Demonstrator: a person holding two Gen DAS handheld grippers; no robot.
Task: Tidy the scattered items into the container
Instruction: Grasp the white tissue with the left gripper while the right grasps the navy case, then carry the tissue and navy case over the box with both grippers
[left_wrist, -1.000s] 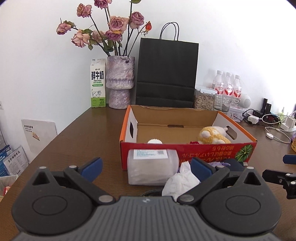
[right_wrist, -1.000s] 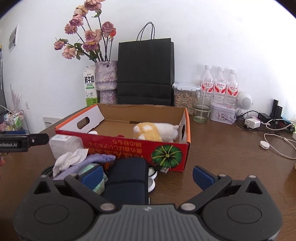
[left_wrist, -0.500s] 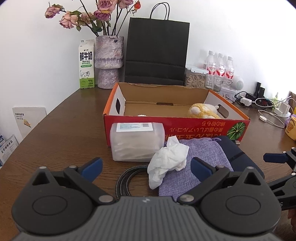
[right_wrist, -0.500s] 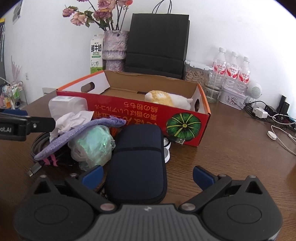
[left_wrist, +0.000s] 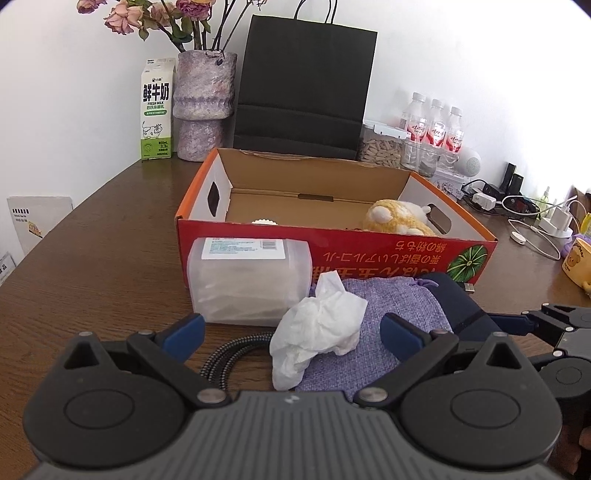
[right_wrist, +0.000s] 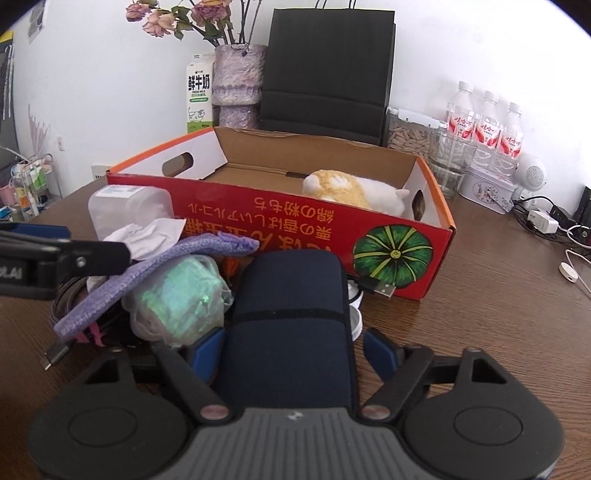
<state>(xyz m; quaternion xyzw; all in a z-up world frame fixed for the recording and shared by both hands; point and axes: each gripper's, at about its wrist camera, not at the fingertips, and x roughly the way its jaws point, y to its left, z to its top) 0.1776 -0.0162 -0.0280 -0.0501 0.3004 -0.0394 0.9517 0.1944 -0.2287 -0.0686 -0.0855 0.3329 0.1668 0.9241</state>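
Navy case between gripper fingers

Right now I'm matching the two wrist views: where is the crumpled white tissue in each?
Left wrist: crumpled white tissue at lower centre, on the purple cloth pouch.
Right wrist: tissue at left, above the pouch's edge.
Shared landmark: red cardboard box behind it.

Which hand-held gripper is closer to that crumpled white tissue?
Left. The left hand-held gripper has the crumpled tissue between its open fingers; the right hand-held gripper straddles the navy case.
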